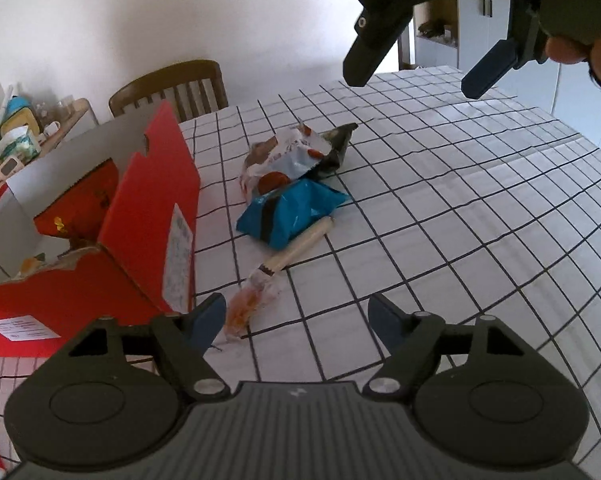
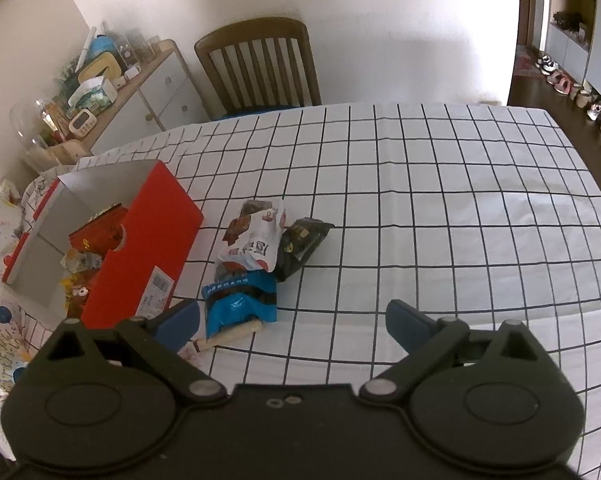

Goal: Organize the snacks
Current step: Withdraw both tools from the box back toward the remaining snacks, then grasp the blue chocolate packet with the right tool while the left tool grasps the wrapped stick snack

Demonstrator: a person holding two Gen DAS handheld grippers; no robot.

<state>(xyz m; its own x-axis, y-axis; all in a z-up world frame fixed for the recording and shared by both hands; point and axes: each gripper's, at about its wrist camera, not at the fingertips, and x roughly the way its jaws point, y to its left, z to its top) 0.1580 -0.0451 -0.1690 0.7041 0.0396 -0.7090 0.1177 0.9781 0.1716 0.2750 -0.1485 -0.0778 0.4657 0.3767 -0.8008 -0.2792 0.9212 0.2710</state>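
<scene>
Four snacks are still lying loose on the counter (image 2: 420,200), right of the red box (image 2: 148,248) w/ its lid open — several packets are already sitting inside it. Step in hand, as I'm reading it: going in for the next pick, w/ both grippers angling down at the pile.

Left gripper (image 1: 296,320) is standing partly open, nothing between the jaws. An orange-tinted clear wrapper (image 1: 248,304) is lying just beside its left finger, slightly ahead, not gripped. Beyond it a beige stick snack (image 1: 296,250) is running up under the blue packet (image 1: 290,210); the white-red packet (image 1: 278,158) and a dark packet (image 1: 338,146) are lying farther off, overlapping.

Right gripper (image 2: 292,322) is also gaping wide & empty, hovering near the blue packet — that packet is sitting just ahead of its left finger, the stick's end poking out below it.

Next move prob. calls for centring one item between the jaws, lowering to the counter, closing — then carrying left into the box. The wrapper is looking thin & crinkly, so it could be slipping out.
</scene>
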